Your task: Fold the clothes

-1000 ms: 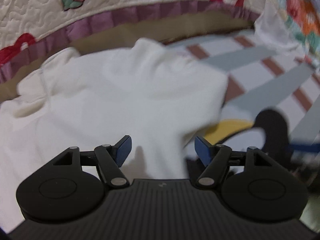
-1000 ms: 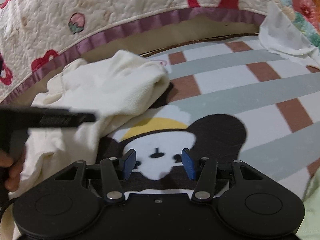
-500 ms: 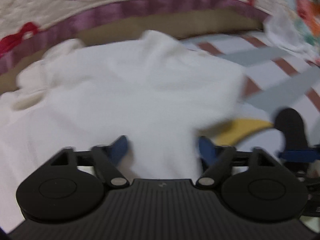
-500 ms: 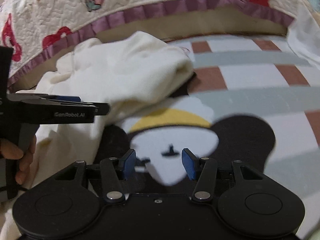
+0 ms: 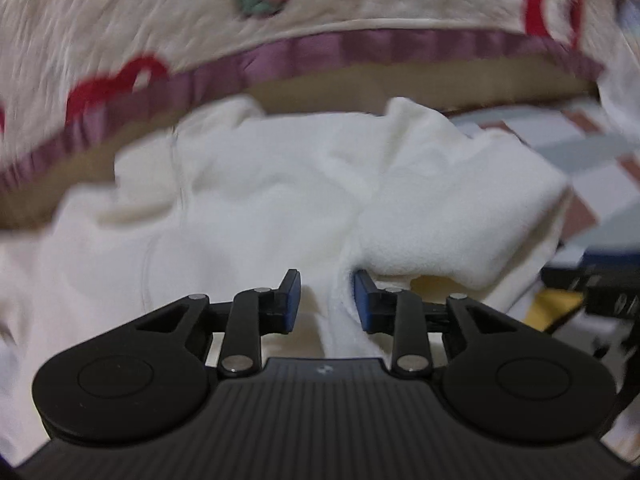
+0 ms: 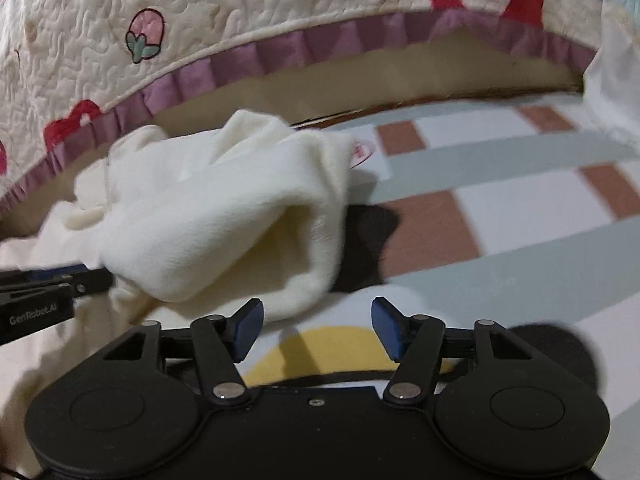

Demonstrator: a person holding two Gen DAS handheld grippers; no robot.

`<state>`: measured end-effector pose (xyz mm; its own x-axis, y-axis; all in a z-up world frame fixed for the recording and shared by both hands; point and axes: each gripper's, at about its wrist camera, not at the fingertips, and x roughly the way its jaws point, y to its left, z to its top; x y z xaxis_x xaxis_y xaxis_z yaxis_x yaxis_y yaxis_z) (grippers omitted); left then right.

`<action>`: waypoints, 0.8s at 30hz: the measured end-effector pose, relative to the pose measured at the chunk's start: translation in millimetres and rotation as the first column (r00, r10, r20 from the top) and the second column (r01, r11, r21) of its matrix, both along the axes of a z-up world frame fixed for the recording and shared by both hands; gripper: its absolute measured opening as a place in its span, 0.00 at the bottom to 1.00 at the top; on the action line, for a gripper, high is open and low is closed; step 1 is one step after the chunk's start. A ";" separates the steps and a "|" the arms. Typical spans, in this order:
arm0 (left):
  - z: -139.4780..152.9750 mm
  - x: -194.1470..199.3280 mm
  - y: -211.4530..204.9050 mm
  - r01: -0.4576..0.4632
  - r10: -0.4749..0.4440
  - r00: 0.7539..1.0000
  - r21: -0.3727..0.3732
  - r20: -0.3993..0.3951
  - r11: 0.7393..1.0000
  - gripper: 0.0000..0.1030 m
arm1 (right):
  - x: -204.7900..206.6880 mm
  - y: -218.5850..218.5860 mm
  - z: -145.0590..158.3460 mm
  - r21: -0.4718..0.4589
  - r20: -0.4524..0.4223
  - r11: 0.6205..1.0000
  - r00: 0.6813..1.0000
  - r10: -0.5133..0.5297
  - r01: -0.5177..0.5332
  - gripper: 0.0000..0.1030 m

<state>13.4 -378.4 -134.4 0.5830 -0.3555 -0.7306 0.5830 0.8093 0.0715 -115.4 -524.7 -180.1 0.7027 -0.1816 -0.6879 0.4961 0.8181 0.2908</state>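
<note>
A cream fleece garment [image 5: 260,208] lies crumpled on a patterned mat, with a folded-over lump at its right [image 6: 224,216]. My left gripper [image 5: 325,300] sits low over the garment, its blue pads partly closed with a ridge of the cloth between them; the pads still stand apart. My right gripper [image 6: 316,328] is open and empty over the mat, just in front of the lump's near edge. The left gripper's body [image 6: 36,300] shows at the left edge of the right wrist view.
A quilted bedspread [image 6: 200,28] with a purple ruffle hangs along the back. The mat [image 6: 500,208] has grey, white and brown checks and a yellow and black cartoon figure. A white cloth [image 6: 612,80] lies at the far right.
My left gripper moved forward over the garment and its jaws narrowed around a ridge of cloth. My right gripper moved closer to the folded lump and stayed open.
</note>
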 end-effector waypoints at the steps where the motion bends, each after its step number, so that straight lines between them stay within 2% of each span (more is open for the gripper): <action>1: -0.5 0.4 1.3 -0.009 0.009 1.000 0.009 0.005 1.000 0.30 | 5.4 4.0 -3.0 -0.010 0.001 1.000 1.000 0.004 -0.004 0.66; 3: -1.0 -2.0 -2.3 -0.011 0.006 0.998 0.071 0.069 0.997 0.30 | 17.8 14.1 -7.4 -0.064 -0.012 0.998 1.000 0.019 -0.019 0.68; 4: -0.6 -3.0 -2.7 -0.010 0.004 0.997 0.074 0.078 0.997 0.30 | 24.4 16.7 -8.5 -0.090 -0.022 0.995 0.999 0.029 -0.031 0.69; 5: 0.0 -4.0 -2.8 -0.007 0.002 0.997 0.070 0.081 0.998 0.30 | 27.3 14.6 -8.7 -0.088 -0.003 0.996 1.000 0.030 -0.030 0.67; 6: 0.3 -4.1 -1.7 -0.007 0.002 0.997 0.058 0.072 0.998 0.28 | 30.2 12.3 -8.8 -0.085 0.017 0.996 0.999 0.031 -0.029 0.61; 7: 0.6 -4.1 -0.3 -0.007 0.004 0.998 0.045 0.061 0.999 0.24 | 26.7 3.1 -6.7 -0.045 0.061 0.999 0.998 -0.001 0.004 0.24; 8: 1.6 -3.0 2.6 -0.005 0.004 0.999 0.019 0.047 1.000 0.14 | 23.3 -6.1 -4.6 -0.004 0.104 0.999 0.994 -0.035 0.035 0.09; 9: 3.8 -1.6 5.3 0.000 0.000 0.999 -0.013 0.035 1.000 0.10 | 19.7 -15.2 -2.3 0.038 0.144 0.997 0.987 -0.069 0.065 0.08; 10: 6.8 -1.2 8.6 0.006 -0.005 1.000 -0.058 0.023 0.998 0.04 | 12.2 -20.1 8.1 0.033 0.182 0.996 0.980 -0.083 0.078 0.07; 11: 11.4 -3.0 10.9 0.020 -0.018 1.000 -0.098 0.026 0.995 0.04 | 4.7 -24.9 18.7 0.027 0.220 0.995 0.971 -0.095 0.091 0.07; 13: 20.1 -8.6 12.6 0.055 -0.048 0.998 -0.157 0.045 0.986 0.04 | -4.9 -21.9 53.7 -0.149 0.216 0.981 0.972 -0.087 0.121 0.07; 14: 24.0 -13.0 11.3 0.088 -0.080 0.996 -0.178 0.051 0.980 0.04 | -8.2 -22.7 69.1 -0.266 0.193 0.955 0.978 -0.079 0.130 0.07; 16: 25.2 -19.0 5.6 0.161 -0.161 0.987 -0.221 0.018 0.962 0.04 | -14.7 -24.2 99.9 -0.487 0.143 0.863 0.987 -0.073 0.134 0.07; 18: 21.1 -25.4 -3.6 0.216 -0.229 0.973 -0.237 -0.029 0.947 0.06 | -21.1 -25.7 130.3 -0.681 0.093 0.723 0.993 -0.078 0.120 0.08; 19: 17.4 -28.1 -9.0 0.239 -0.257 0.965 -0.229 -0.050 0.944 0.05 | -18.0 -28.6 126.8 -0.737 0.023 0.672 0.996 -0.086 0.075 0.15; 20: 12.4 -32.5 -15.5 0.262 -0.279 0.958 -0.204 -0.062 0.943 0.10 | -12.8 -33.4 117.1 -0.770 -0.072 0.638 0.992 -0.105 0.011 0.31; 21: 7.4 -35.9 -21.2 0.287 -0.304 0.949 -0.177 -0.077 0.941 0.14 | -11.3 -38.7 106.9 -0.790 -0.130 0.612 0.982 -0.136 -0.019 0.38; 22: 2.2 -39.4 -26.3 0.312 -0.329 0.939 -0.155 -0.098 0.937 0.29 | -12.5 -46.5 93.8 -0.784 -0.174 0.619 0.971 -0.166 -0.035 0.47; 23: -3.0 -43.4 -30.4 0.330 -0.346 0.931 -0.138 -0.114 0.934 0.45 | -13.7 -54.4 80.9 -0.777 -0.218 0.627 0.956 -0.195 -0.049 0.45; 24: -6.9 -47.3 -33.5 0.347 -0.361 0.925 -0.122 -0.118 0.930 0.48 | -19.0 -61.2 74.0 -0.744 -0.240 0.667 0.949 -0.206 -0.044 0.45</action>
